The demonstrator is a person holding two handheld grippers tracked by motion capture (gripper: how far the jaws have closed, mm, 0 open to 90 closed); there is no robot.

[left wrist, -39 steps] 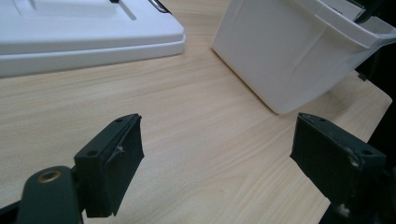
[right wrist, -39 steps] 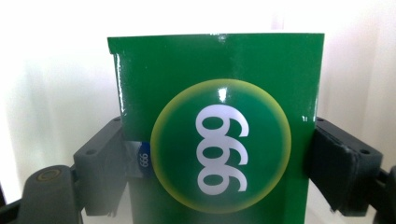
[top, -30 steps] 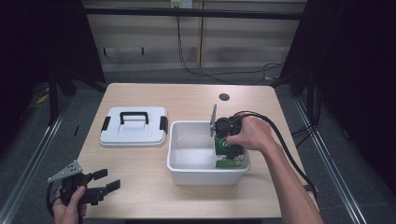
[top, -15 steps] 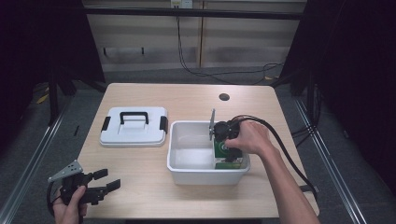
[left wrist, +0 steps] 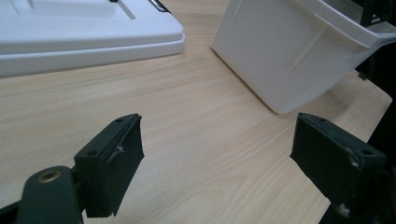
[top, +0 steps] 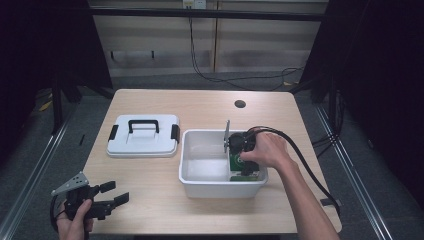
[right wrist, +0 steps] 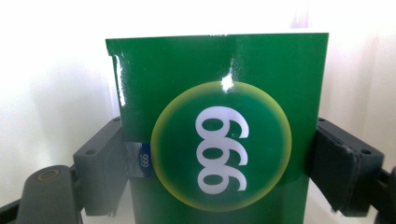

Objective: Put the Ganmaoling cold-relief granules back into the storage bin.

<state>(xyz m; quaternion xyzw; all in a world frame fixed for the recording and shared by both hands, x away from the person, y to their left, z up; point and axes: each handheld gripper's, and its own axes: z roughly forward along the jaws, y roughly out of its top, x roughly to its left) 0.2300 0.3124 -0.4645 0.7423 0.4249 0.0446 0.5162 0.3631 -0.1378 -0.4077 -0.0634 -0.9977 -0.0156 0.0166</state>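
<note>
Inside the white bin (top: 200, 186) near the middle of the wooden table (top: 200, 107), at the bin's right end, the right gripper (top: 243, 161) holds a green box (right wrist: 219, 121) — its two black jaws press flat against the box's left and right sides, clamped on it. From the right gripper view, the box carries a round yellow-ringed badge with the white digits 999 or 666, depending on which way up it is read, and a small blue sticker beside the left jaw. The step in hand looks like either setting the box down into the bin or lifting it out; a single moment does not settle which. If placing, the next move calls for lowering the box to the floor of the bin and opening the jaws; if lifting, a straight rise clear of the rim. The left gripper (top: 111, 198) rests low at the table's near left corner, well apart from the bin, its jaws spread wide and holding nothing. A white lid (top: 143, 136) with a black handle lies flat just left of the bin. From above, the person's right hand (top: 265, 150) covers most of the box — whether its base touches the bin floor is hidden.
</note>
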